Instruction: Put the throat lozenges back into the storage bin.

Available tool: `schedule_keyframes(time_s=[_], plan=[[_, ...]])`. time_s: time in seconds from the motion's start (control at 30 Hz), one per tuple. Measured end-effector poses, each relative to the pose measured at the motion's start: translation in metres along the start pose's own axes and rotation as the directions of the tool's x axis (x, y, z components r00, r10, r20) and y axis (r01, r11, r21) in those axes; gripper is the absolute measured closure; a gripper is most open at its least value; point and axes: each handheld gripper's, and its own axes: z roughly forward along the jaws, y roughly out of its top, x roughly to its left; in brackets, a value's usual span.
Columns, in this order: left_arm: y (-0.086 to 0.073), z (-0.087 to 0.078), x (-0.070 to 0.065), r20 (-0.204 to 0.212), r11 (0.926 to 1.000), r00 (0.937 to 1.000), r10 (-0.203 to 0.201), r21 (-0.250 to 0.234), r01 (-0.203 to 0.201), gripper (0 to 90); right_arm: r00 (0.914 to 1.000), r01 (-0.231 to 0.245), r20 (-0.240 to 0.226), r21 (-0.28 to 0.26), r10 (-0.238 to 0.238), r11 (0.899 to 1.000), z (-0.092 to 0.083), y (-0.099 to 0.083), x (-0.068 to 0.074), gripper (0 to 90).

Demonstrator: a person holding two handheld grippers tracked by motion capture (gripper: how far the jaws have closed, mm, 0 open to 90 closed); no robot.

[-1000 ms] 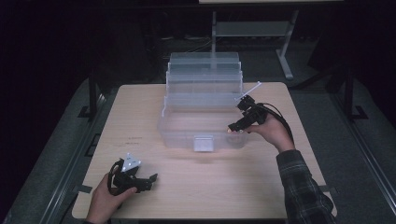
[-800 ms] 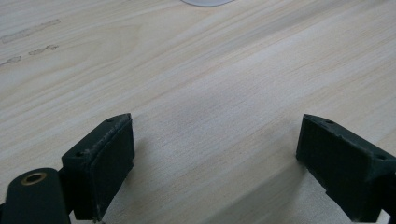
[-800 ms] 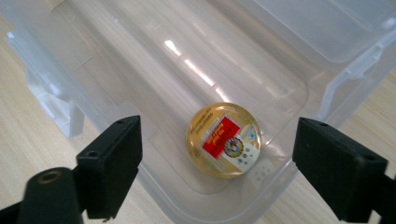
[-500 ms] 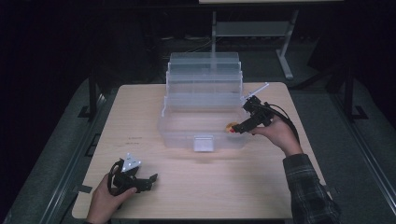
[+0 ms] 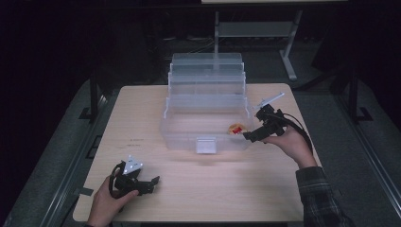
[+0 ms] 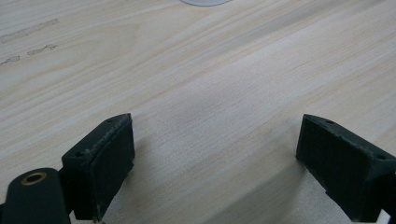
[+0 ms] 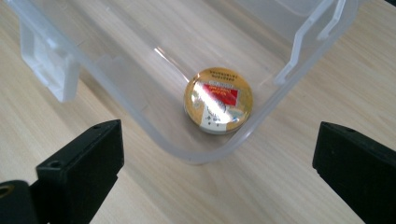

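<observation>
Right gripper view: the right gripper (image 7: 217, 175), jaws just opened wide and empty, hovers over a round gold-lidded tin (image 7: 218, 101) inside the clear plastic tiered box (image 7: 154, 126); a careless withdrawal could clip the box's corner and shift it. The left gripper (image 6: 233, 177) rests wide open on the wooden table (image 6: 224, 70).

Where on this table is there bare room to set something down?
Bare wood spans the table front, between the left gripper and the clear box, and the strip left of the box. It is crowded at the box's right corner, with the round tin and the open right gripper.
</observation>
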Motion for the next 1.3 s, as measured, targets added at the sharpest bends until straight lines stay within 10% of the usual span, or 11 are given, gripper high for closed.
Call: schedule_keyframes(time_s=[1.3], plan=[[0.0,0.0,0.0,0.0,1.0,1.0,-0.001,-0.003,0.001,10.6,0.9943,-0.095,0.043,-0.064,0.098,0.993,0.001,-0.106,0.008,0.0]])
